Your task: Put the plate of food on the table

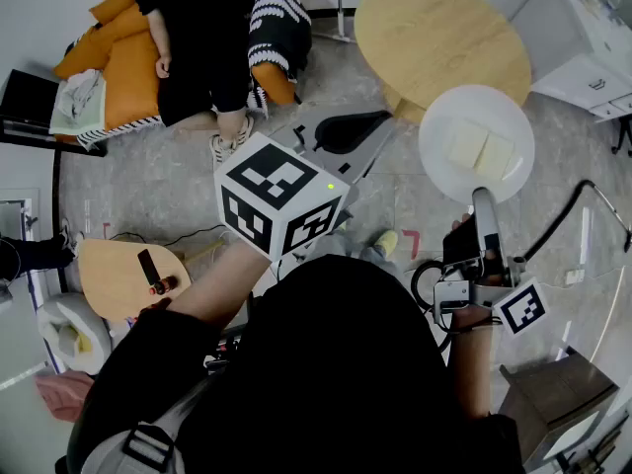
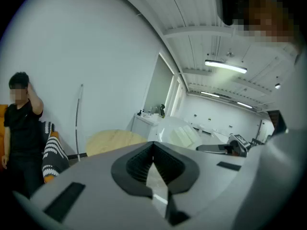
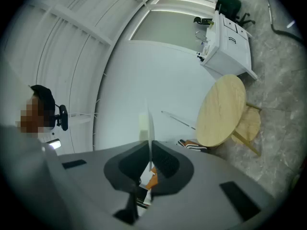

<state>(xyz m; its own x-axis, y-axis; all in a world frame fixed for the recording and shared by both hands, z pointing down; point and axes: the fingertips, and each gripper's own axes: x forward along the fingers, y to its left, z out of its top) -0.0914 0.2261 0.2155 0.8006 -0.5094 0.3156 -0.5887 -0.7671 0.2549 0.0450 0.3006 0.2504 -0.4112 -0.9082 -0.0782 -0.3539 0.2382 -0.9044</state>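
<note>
A white plate [image 1: 477, 141] carries pale square slices of food [image 1: 481, 150] and hangs in the air above the floor, just short of the round wooden table [image 1: 439, 38]. My right gripper [image 1: 481, 197] is shut on the plate's near rim. In the right gripper view the plate [image 3: 149, 123] shows edge-on as a thin line between the pads, with the table [image 3: 223, 111] beyond. My left gripper [image 1: 380, 118], under its marker cube, points toward the table with its jaws shut and nothing in them. In the left gripper view the jaws [image 2: 153, 147] meet, with the plate [image 2: 180, 131] and table [image 2: 115, 140] ahead.
A person [image 1: 202, 38] sits on an orange sofa [image 1: 128, 57] at the far left. A white cabinet [image 1: 583, 38] stands right of the table. A small wooden side table [image 1: 123, 275] with small items is at lower left. Cables and a metal stand [image 1: 558, 393] lie at lower right.
</note>
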